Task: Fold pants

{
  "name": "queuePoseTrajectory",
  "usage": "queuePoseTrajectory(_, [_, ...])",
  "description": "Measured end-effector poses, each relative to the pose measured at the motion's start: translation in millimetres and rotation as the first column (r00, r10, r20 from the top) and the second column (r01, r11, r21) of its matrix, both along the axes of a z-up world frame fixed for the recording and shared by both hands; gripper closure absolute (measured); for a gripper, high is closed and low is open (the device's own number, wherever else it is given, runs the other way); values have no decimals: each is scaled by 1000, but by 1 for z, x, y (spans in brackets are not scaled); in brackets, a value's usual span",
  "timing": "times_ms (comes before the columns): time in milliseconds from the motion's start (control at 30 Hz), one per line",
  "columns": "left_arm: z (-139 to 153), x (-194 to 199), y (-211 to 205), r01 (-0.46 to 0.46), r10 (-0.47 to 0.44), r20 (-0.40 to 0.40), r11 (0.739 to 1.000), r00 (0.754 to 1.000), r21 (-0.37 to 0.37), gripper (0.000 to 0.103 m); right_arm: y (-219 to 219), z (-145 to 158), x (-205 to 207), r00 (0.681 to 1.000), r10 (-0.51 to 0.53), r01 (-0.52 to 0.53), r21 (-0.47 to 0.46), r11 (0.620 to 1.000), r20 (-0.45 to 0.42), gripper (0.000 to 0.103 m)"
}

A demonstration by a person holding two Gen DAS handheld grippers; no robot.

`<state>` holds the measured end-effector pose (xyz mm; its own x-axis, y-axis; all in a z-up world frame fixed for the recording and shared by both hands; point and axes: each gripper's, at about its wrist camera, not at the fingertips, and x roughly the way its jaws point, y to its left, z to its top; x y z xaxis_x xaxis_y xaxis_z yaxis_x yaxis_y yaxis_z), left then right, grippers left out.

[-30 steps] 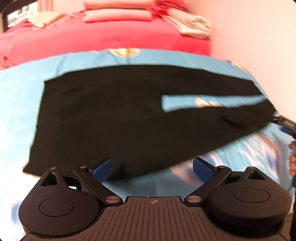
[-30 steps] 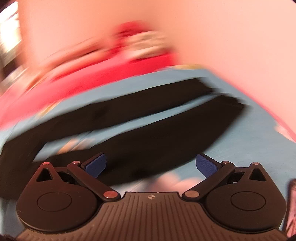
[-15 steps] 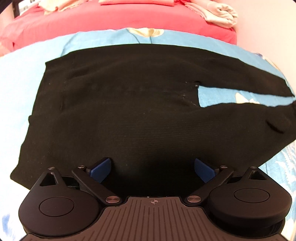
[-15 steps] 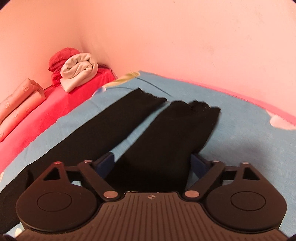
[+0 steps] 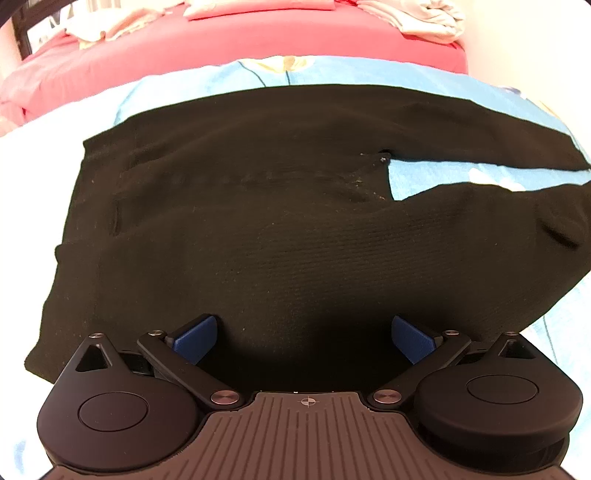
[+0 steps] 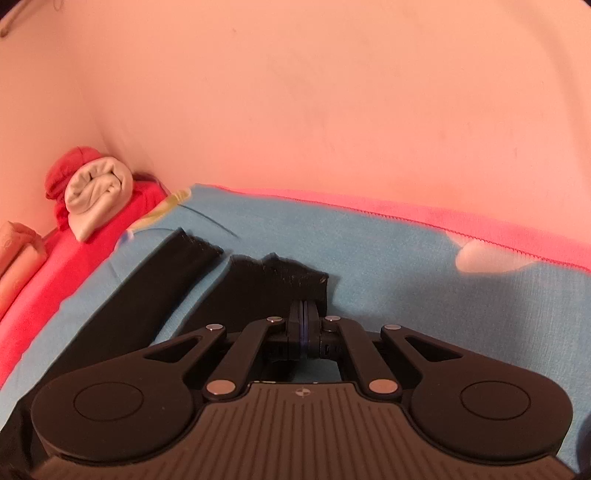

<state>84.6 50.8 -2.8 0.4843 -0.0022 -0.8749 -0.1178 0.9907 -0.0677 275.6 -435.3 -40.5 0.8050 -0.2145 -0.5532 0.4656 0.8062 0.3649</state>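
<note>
Black pants (image 5: 258,206) lie flat on a light blue sheet (image 5: 424,181), waistband at the left, two legs running right. My left gripper (image 5: 303,336) is open, its blue pads over the near edge of the pants near the seat. In the right wrist view the two leg ends (image 6: 177,266) lie side by side. My right gripper (image 6: 303,317) is shut on the hem of the near leg (image 6: 280,280).
A red bedcover (image 5: 258,40) with folded pink and white linens (image 5: 424,14) lies beyond the sheet. A rolled pale cloth (image 6: 98,192) sits on the red cover by the pink wall (image 6: 332,92). The sheet's pink edge (image 6: 480,225) runs along the wall.
My right gripper has moved to the end of the near leg and shut on its hem. My left gripper has come closer over the pants and stays open.
</note>
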Motion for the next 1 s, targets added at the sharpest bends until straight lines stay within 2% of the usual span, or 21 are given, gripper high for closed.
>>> queuePoseTrajectory(33, [0, 0, -1, 2, -2, 1, 1000, 1000, 7, 0, 1, 1, -4, 1000, -3, 3, -14, 1000, -1, 97])
queuePoseTrajectory(67, [-1, 0, -2, 4, -4, 1, 1000, 1000, 11, 0, 4, 3, -6, 1000, -4, 4, -12, 1000, 1, 88])
queuePoseTrajectory(100, [0, 0, -2, 4, -4, 0, 1000, 1000, 11, 0, 5, 4, -10, 1000, 12, -12, 9, 1000, 13, 64])
queuePoseTrajectory(167, [0, 0, -2, 2, -2, -3, 1000, 1000, 7, 0, 12, 4, -13, 998, 46, -48, 60, 997, 31, 36])
queuePoseTrajectory(300, [0, 0, -1, 1, -1, -1, 1000, 1000, 3, 0, 40, 6, -17, 985, 164, -169, 113, 979, 48, 22])
queuePoseTrajectory(367, [0, 0, -2, 2, -2, 0, 1000, 1000, 7, 0, 50, 5, -13, 975, 214, -219, 140, 966, 51, 21])
queuePoseTrajectory(467, [0, -1, -2, 5, -5, 5, 1000, 1000, 7, 0, 57, 6, -2, 973, 227, -229, 81, 970, 36, 24])
queuePoseTrajectory(533, [-1, -2, -2, 6, -6, 8, 1000, 1000, 8, 0, 57, 6, 3, 976, 214, -215, 61, 975, 34, 44])
queuePoseTrajectory(567, [-1, -2, -3, 6, -6, 8, 1000, 1000, 11, 0, 58, 6, 7, 977, 213, -214, 39, 976, 24, 71])
queuePoseTrajectory(600, [-1, -2, -3, 4, -4, 6, 1000, 1000, 13, 0, 63, 7, 8, 972, 233, -234, 13, 972, 22, 90])
queuePoseTrajectory(667, [0, -1, -4, 1, -1, 0, 1000, 1000, 13, 0, 67, 11, 1, 964, 263, -263, -28, 965, 38, 92])
queuePoseTrajectory(700, [1, -1, -4, -2, 2, -2, 1000, 1000, 8, 0, 62, 16, -3, 970, 236, -233, -47, 971, 64, 92])
queuePoseTrajectory(767, [1, -1, -3, 0, 0, 2, 1000, 1000, -6, 0, 38, 18, -10, 989, 105, -104, -15, 994, 108, 92])
queuePoseTrajectory(833, [1, -3, -4, 14, -14, 7, 1000, 1000, -4, 0, 20, 9, -4, 995, 81, -85, 72, 994, 52, 92])
queuePoseTrajectory(933, [0, -3, -8, 20, -21, 11, 1000, 1000, 15, 0, 25, 9, -10, 996, 74, -75, 16, 997, 48, 92])
queuePoseTrajectory(967, [0, -3, -8, 19, -19, 10, 1000, 1000, 14, 0, 22, 10, -13, 997, 56, -59, 46, 997, 52, 90])
queuePoseTrajectory(1000, [1, -4, -7, 20, -20, 9, 1000, 1000, 8, 0, 19, 10, -14, 998, 33, -37, 80, 996, 51, 82])
